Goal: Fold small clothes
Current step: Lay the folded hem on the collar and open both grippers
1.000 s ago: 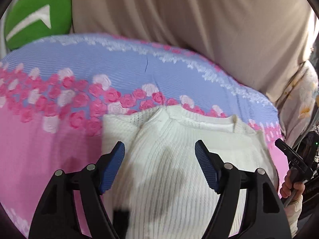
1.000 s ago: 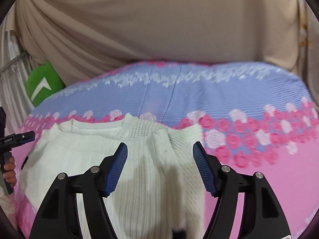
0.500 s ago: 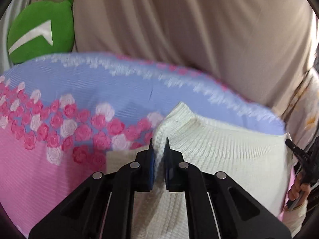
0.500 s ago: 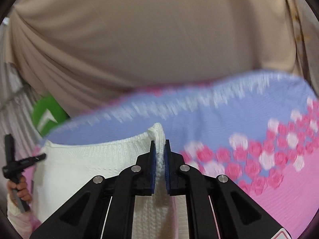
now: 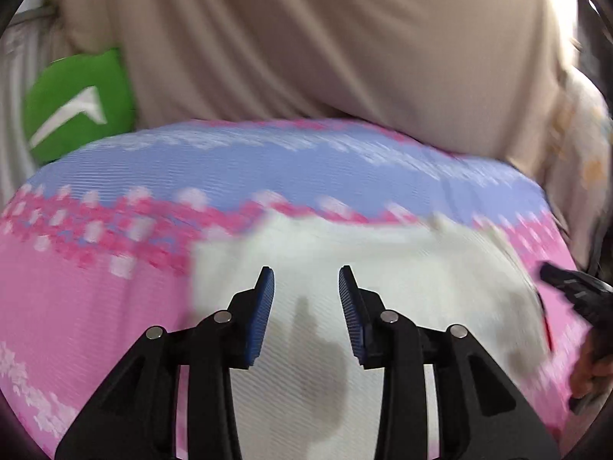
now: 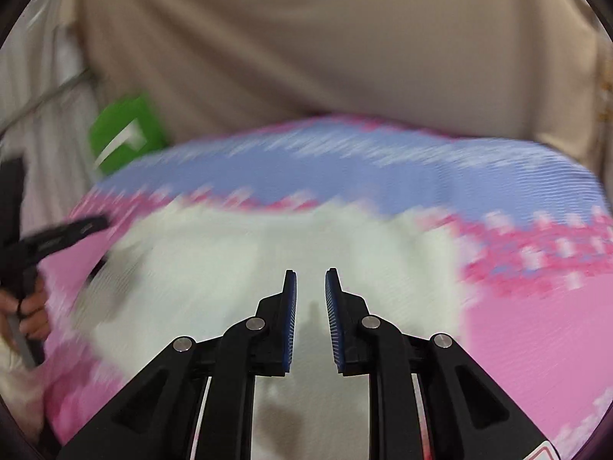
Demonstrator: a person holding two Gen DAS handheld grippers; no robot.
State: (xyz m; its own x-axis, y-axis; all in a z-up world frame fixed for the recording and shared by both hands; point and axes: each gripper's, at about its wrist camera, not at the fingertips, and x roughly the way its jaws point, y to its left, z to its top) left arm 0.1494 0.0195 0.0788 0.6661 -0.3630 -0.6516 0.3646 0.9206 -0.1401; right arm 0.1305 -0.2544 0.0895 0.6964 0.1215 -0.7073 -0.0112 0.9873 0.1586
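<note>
opening over the white sweater, both grippers hold nothing.

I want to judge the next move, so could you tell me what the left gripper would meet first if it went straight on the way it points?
Most likely the white knit sweater lying on the bedspread; the left gripper, its jaws opening and empty, points down at it, though blur hides the depth.

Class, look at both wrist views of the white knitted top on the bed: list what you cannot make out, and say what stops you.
- White knitted top: left wrist view, motion blur hides collar and fold lines.
- Its near hem: both views, covered by the gripper bodies and cut by the bottom edge.
- Bedspread flower pattern: right wrist view, smeared by blur.
- Left gripper and right gripper: jaws opening, nothing gripped.
</note>
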